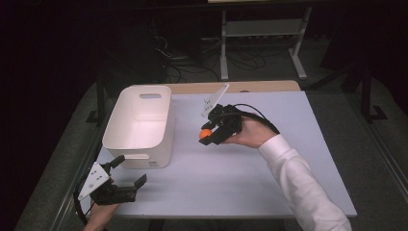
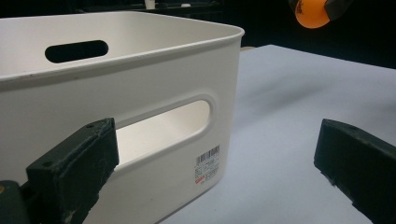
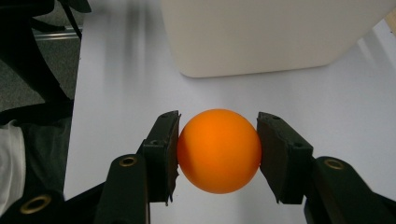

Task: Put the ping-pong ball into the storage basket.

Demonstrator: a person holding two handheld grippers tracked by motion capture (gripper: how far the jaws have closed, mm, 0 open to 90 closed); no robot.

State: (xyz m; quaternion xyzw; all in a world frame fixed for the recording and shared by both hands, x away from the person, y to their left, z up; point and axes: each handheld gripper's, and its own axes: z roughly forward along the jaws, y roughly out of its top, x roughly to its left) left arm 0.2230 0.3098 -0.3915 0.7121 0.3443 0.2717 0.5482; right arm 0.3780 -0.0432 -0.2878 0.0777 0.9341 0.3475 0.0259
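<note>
Orange and smooth, the ball (image 3: pixel 218 150) sits pinched between the pads of your right hand-held gripper (image 1: pixel 210 133), held above the desk (image 1: pixel 250 183) just right of the white bin (image 1: pixel 139 126). A round shell gripped at only two spots could squirt out if you tilt or loosen, then roll off the pale desk toward the dark floor. Your left hand-held gripper (image 1: pixel 129 169) stands wide and empty near the bin's near wall.

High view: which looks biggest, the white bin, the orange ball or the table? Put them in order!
1. table: biggest, spreading under everything.
2. white bin: covers a part of the table's left side.
3. orange ball: tiny, clamped in the right gripper, above the table, so slightly nearer the camera.
</note>
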